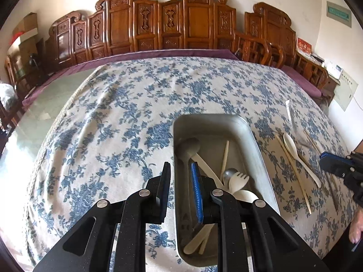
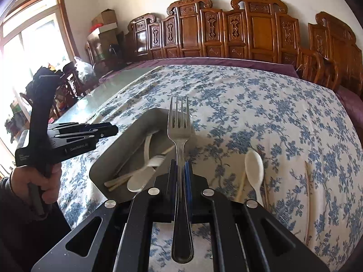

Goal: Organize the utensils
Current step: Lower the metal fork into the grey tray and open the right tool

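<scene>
Landmark: the metal tray (image 1: 251, 133), lying on a blue-flowered cloth (image 1: 127, 122) that covers the counter.

Left claw (image 1: 181, 170): spread, with nothing between the pads. Its blue-padded finger (image 1: 197, 192) hangs over the inside of the tray near the left wall; the other finger stands outside that wall, above the cloth. No contact with any utensil can be made out.

Right claw (image 2: 180, 165): pressed together on a metal fork (image 2: 180, 136), pinching it at the handle. The fork runs lengthwise along the claw, tines forward and reaching over the tray's right rim, handle end back between the linkage arms. The fork is clear of the cloth.

Inside the tray: a grey ladle-like spoon (image 1: 188, 147) toward the far left corner, a pale chopstick (image 1: 225, 158) lying lengthwise, a pale plastic fork (image 1: 238, 180) and a pale spoon bowl (image 1: 246, 196) toward the near end, with further pale handles crossing at the near wall.

Right of the tray, on the cloth: a white spoon (image 2: 254, 170) just beside the rim, thin chopsticks (image 1: 292, 170) alongside it, and a clear wrapper (image 1: 292, 115) farther off.

A hand (image 2: 43, 181) grips the left tool's handle, left of the tray. Carved wooden chairs (image 2: 249, 27) stand well beyond the tray.
</scene>
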`<state>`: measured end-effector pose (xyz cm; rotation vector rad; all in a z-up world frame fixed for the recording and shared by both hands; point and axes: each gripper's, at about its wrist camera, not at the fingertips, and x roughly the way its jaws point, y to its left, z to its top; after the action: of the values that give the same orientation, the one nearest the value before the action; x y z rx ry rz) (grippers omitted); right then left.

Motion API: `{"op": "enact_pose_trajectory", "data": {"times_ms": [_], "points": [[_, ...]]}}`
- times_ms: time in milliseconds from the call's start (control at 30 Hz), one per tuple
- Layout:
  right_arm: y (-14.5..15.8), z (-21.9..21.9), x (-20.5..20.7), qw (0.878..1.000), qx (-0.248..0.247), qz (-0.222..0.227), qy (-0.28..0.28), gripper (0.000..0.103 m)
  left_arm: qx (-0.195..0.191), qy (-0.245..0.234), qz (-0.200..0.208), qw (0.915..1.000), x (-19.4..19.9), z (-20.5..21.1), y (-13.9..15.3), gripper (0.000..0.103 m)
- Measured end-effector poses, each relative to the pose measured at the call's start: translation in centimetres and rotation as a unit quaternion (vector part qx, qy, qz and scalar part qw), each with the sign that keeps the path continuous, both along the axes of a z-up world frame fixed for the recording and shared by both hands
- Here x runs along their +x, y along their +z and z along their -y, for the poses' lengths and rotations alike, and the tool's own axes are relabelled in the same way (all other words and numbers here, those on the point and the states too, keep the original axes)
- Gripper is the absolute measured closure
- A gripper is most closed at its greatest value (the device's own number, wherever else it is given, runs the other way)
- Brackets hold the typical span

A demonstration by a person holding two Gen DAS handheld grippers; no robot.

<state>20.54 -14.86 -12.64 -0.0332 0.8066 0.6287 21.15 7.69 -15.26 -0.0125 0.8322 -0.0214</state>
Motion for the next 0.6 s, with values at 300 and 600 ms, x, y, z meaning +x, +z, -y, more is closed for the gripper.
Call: {"op": "enact_pose_trajectory", "data": {"times_ms": [300, 600], "points": [[-0.2, -5.0, 0.7, 1.0, -0.009, -0.006, 0.018, 0.094, -0.008, 0.019, 0.016, 0.9997, -0.3, -2.0, 1.1, 0.086], [-2.5, -9.1, 2.4, 0.999, -0.015, -0.035, 0.005, 0.094, -0.015, 0.03, 0.025, 0.9991, -0.5, -3.4, 1.7, 0.086]]}}
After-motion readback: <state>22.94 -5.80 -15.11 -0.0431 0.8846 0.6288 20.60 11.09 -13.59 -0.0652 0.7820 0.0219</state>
